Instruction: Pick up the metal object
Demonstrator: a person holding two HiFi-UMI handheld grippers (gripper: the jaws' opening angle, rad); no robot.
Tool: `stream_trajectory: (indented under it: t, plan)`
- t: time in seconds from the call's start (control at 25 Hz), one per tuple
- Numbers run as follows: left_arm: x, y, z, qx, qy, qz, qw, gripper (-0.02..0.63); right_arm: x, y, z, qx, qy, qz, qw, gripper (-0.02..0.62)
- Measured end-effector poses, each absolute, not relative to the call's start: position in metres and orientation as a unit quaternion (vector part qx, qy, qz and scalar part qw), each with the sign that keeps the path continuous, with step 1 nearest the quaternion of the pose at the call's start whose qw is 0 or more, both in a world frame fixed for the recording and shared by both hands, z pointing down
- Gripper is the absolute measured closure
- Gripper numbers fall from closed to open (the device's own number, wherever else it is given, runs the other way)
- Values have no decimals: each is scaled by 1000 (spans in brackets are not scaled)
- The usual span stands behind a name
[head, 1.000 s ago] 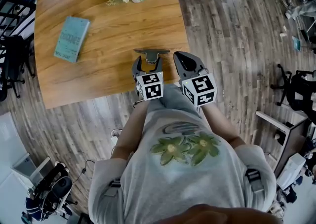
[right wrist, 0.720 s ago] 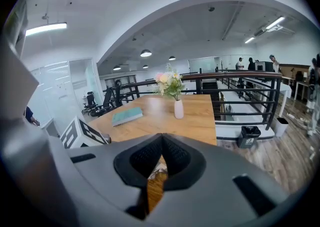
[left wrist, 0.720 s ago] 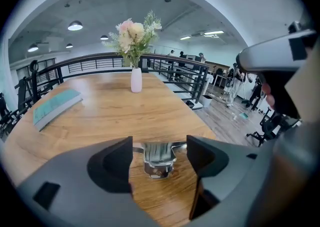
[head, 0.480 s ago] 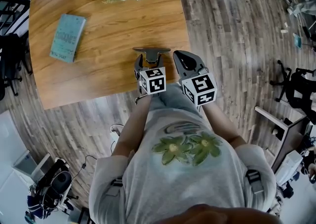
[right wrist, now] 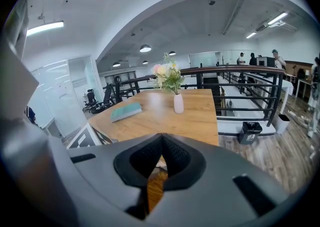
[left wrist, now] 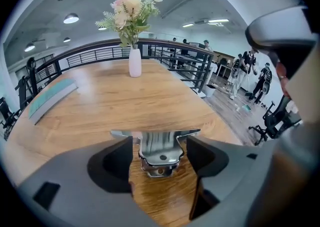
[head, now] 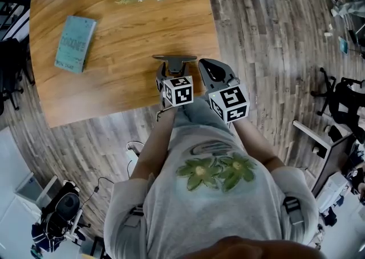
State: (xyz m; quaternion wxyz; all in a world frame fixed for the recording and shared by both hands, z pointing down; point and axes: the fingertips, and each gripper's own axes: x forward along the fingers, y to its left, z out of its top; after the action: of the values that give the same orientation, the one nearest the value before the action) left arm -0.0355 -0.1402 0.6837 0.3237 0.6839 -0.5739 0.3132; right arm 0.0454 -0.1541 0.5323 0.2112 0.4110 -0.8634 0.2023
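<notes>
The left tool (left wrist: 159,142) stands released, its jaws apart on either side of the narrow stem of the metal object (left wrist: 160,155). The object lies flat on the worktop (head: 131,35) near its front edge, with its long crossbar running across just beyond the jaw tips. The left forearm reaches straight forward and low. The right tool (right wrist: 161,138), just beside it, is clenched on nothing and held higher.
</notes>
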Motion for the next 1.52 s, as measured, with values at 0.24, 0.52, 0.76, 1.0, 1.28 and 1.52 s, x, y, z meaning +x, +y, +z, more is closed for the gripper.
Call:
stream_trajectory:
  t: [0.24,0.52,0.76,1.0,1.28,1.52]
  plan:
    - [-38,-139,695,671,-580,323,332,276,45,-154,538,404,-865,207,214,588]
    - [-35,-138,703,670,-572,328,343,276,45,-155,544,402,-864,214,217,588]
    - [-35,-142,707,667,-572,336,339,278,47,-157,547,404,-862,216,219,588]
    - [-36,-144,706,664,-576,337,338,288,52,-159,547,409,-858,217,222,588]
    - [-38,-144,708,672,-569,341,330,302,48,-161,550,408,-858,217,225,588]
    - [-38,-144,707,682,-558,346,322,302,47,-161,550,408,-858,215,226,588]
